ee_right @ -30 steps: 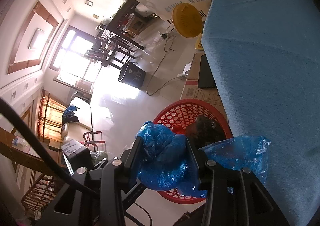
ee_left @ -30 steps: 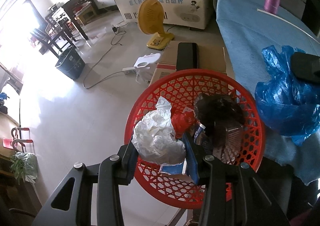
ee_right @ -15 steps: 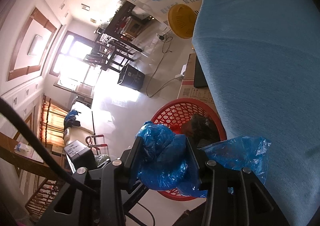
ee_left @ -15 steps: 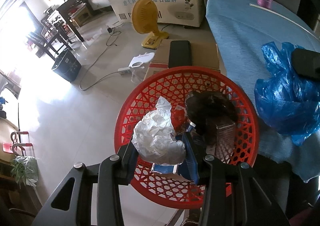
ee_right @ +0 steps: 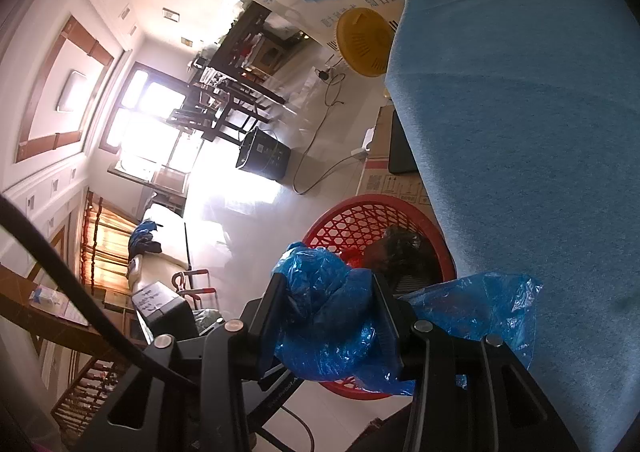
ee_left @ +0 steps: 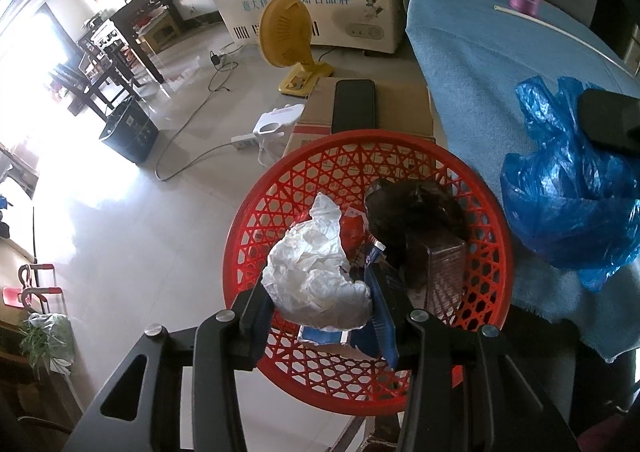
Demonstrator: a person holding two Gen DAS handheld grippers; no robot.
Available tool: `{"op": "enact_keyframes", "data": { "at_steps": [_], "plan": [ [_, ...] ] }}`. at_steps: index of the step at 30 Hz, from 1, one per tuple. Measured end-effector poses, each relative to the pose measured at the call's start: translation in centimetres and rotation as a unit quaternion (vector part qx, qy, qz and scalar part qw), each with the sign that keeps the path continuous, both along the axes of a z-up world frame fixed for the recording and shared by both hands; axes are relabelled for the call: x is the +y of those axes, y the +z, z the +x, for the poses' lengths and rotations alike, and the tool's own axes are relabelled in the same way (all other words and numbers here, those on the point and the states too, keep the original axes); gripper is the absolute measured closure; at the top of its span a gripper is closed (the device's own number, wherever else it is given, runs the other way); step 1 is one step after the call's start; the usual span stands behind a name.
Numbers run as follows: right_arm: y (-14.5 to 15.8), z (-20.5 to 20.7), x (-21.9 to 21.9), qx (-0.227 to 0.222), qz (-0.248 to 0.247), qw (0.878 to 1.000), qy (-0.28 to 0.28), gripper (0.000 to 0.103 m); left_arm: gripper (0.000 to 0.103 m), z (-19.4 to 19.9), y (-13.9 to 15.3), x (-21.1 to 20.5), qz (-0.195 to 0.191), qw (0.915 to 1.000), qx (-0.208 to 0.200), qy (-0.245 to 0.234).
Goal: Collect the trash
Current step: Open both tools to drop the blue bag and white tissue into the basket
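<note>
left hand-held gripper (ee_left: 320, 302) fingers clamped on crumpled white paper wad (ee_left: 316, 280), pointing down and forward, right hand-held gripper (ee_right: 330, 322) fingers closed around bunched blue plastic bag (ee_right: 332, 316), tilted sideways

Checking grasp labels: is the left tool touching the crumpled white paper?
Touching. The left wrist view shows the left tool with both fingers pressed against the crumpled white paper, holding it above the red basket.

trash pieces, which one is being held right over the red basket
The crumpled white paper, pinched in the left claw above the red basket. The blue plastic bag in the right claw hangs beside the rim.
</note>
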State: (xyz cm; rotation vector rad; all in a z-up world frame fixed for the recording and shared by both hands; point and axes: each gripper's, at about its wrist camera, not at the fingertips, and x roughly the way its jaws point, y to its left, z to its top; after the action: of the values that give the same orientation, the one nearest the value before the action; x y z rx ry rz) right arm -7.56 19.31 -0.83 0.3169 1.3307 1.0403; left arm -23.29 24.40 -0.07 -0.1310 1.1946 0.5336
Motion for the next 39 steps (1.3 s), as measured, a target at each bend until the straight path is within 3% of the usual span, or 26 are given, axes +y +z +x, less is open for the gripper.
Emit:
{"op": "enact_keyframes", "data": {
  "at_steps": [12, 20, 39],
  "plan": [
    [0.7, -0.6, 0.8, -0.013, 0.007, 1.000, 0.013, 0.055, 0.053, -0.4, 0.0, 0.5, -0.007, 1.0000, -0.004, 0.005],
    [1.2, -0.6, 0.8, -0.010, 0.018, 1.000, 0.013, 0.053, 0.044, -0.7, 0.5, 0.6, -0.007, 0.9998, -0.017, 0.001],
    [1.0, 0.1, -1.2, -0.004, 0.034, 0.999, -0.011, 0.050, 0.043, 0.0, 2.8, -1.4, -0.007, 0.9987, -0.044, -0.025]
  ]
}}
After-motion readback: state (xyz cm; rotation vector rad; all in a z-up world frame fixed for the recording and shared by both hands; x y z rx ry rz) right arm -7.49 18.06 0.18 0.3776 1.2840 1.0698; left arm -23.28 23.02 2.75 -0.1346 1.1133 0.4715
